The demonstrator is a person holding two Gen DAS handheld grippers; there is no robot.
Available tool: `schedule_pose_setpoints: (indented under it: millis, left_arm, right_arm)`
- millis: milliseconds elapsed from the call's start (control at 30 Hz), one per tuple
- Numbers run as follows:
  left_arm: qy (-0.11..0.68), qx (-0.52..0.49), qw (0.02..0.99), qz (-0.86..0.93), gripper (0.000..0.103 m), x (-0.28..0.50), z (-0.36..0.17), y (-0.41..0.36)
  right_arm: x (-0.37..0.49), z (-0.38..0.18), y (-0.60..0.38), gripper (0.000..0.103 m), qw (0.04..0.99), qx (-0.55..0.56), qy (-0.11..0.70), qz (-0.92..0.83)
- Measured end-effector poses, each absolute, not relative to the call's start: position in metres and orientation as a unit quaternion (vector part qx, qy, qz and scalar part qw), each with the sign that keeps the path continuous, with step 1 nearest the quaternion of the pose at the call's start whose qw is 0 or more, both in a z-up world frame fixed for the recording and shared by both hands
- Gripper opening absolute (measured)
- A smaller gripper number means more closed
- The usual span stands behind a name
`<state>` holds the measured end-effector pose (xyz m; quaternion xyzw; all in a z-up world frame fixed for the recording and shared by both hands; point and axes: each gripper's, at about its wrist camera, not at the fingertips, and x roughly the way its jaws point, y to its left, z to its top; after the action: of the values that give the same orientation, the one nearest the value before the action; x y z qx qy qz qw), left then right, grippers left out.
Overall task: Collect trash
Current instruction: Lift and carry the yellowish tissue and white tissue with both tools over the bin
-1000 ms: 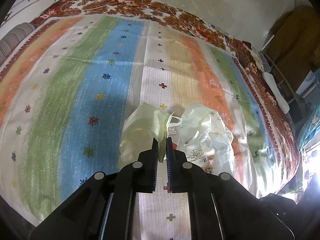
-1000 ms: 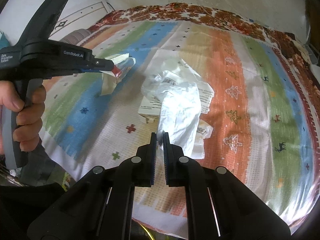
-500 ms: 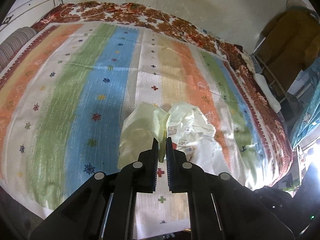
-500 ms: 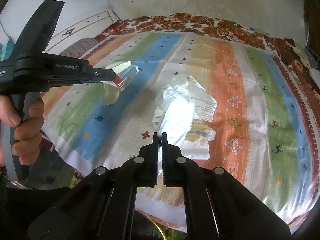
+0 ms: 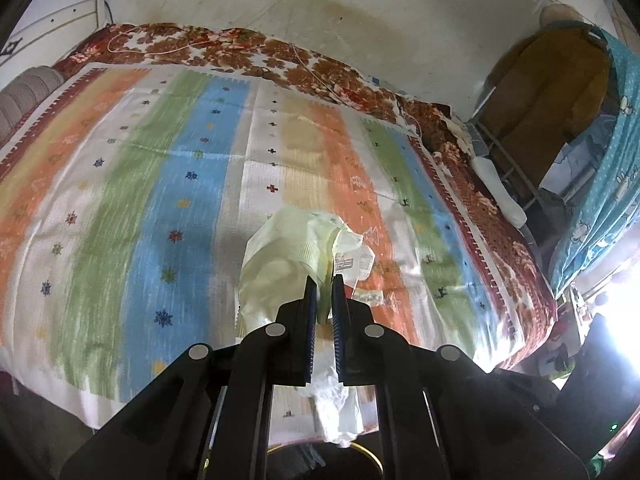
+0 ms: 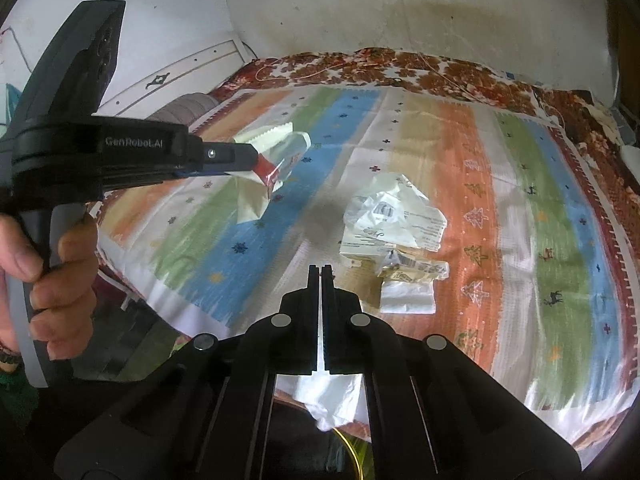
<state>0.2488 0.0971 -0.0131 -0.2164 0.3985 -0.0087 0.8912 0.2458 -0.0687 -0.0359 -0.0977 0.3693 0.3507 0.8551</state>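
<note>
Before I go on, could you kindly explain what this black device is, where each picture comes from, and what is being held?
There is no robot: a person's hand holds a black two-finger gripper in each hand, each with a camera looking along its fingers. One picture is from the left gripper, shut on a pale yellow wrapper. The right camera shows that left gripper from the side. The right gripper is shut; white plastic hangs under it, though whether it is pinched is unclear. More crumpled wrappers lie on the striped bedspread.
</note>
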Motion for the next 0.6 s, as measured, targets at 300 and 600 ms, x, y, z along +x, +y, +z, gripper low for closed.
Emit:
schedule_pose_setpoints:
  millis: [300, 600]
  left_arm:
    - [0.411, -0.233, 0.881, 0.007, 0.007, 0.233, -0.018, 0.108]
    - [0.41, -0.246, 0.878, -0.001, 0.007, 0.232, -0.017, 0.109]
  right_arm:
    - [0.24, -0.057, -0.073, 0.002, 0.844, -0.096, 0.417, 0.324]
    - [0.245, -0.092, -0.069, 0.036, 0.832, -0.105, 0.455, 0.301]
